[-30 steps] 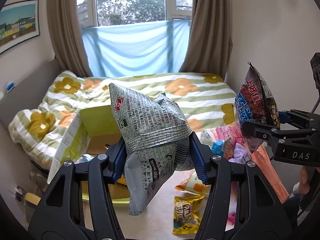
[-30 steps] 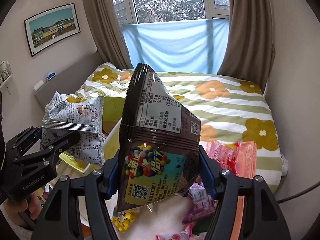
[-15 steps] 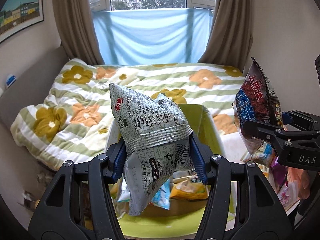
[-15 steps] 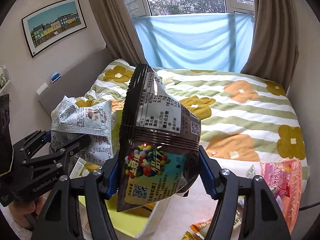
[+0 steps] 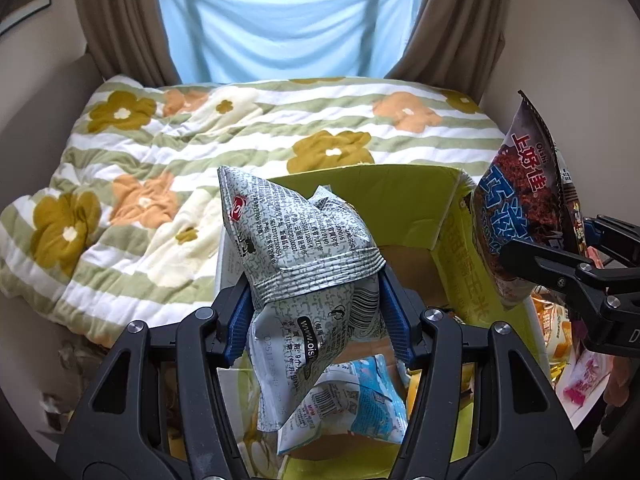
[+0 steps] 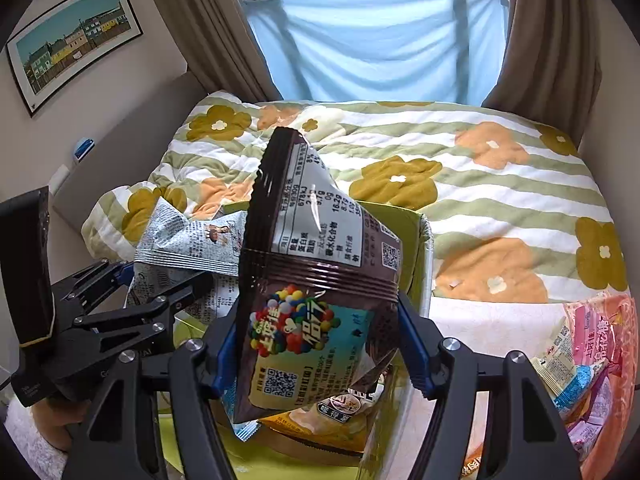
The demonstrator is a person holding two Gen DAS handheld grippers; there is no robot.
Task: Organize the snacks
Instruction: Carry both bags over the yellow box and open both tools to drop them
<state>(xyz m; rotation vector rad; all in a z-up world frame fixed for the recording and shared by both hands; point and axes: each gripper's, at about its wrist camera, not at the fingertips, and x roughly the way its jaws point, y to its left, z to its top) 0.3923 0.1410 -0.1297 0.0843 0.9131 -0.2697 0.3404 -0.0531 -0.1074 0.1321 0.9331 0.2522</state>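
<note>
Hovering side by side, both grippers carry a snack packet over the yellow-green cardboard box, which sits at the foot of the flowered bedspread. The left gripper is clamped on the grey newsprint-patterned packet, its blue pads pinching the crimped seam across the middle so the bag folds over itself, one half poking up ahead of the fingers and the other hanging down below them. That mid-seam hold looks chosen to keep the puffy bag from slipping, and it leaves the lower half dangling straight above the box's open mouth, where a pale blue packet already lies just beneath the fingers.

The right gripper is closed the same way on the dark brown candy packet, gripped at its own crimp with the colourful printed face hanging below. Under it, inside the box, an orange-and-cream packet shows, though how full the box is I cannot quite tell, since the held bags hide most of the inside.

Off to the right gripper's right side, more snacks lie loose: a pink packet and several smaller ones near it. Both hands tilting downward suits a drop into the box rather than a careful placement.
</note>
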